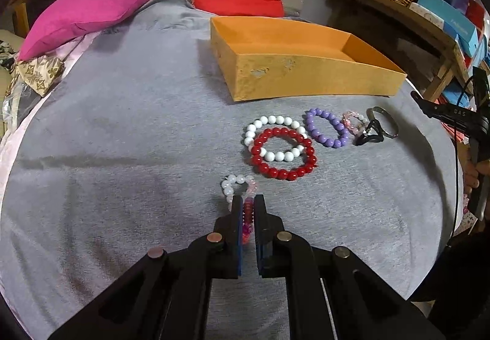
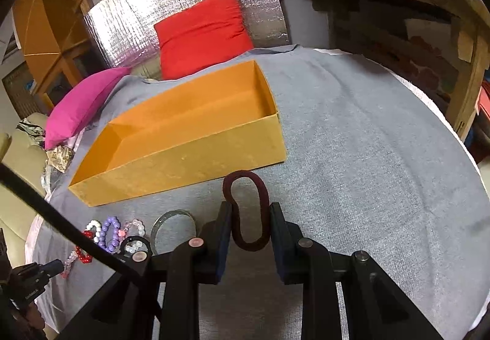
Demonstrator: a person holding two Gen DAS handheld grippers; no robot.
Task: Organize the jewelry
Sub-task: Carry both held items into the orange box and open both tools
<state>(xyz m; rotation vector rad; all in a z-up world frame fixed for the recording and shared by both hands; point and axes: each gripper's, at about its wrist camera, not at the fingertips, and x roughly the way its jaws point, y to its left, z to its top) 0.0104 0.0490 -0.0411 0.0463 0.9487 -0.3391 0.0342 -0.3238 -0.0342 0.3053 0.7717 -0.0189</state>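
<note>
on the grey cloth (image 1: 122,125), with the orange box (image 1: 306,80) sitting empty in the upper right, the left gripper (image 1: 248,202) is pinching a pink-and-white bead bracelet (image 1: 237,184) by one edge and the right gripper (image 2: 249,211) is squeezing a maroon hair tie (image 2: 245,211), so either springy loop is likely risking slipping free before reaching the box.

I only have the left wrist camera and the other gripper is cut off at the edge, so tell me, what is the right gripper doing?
Observer: The right gripper is pinching a dark maroon hair tie between its fingers, just in front of the orange box.
Operator: Is anything in the box yet? Its near wall blocks my view of the floor.
Observer: In the right wrist view the whole floor of the box shows, and nothing lies in it.
</note>
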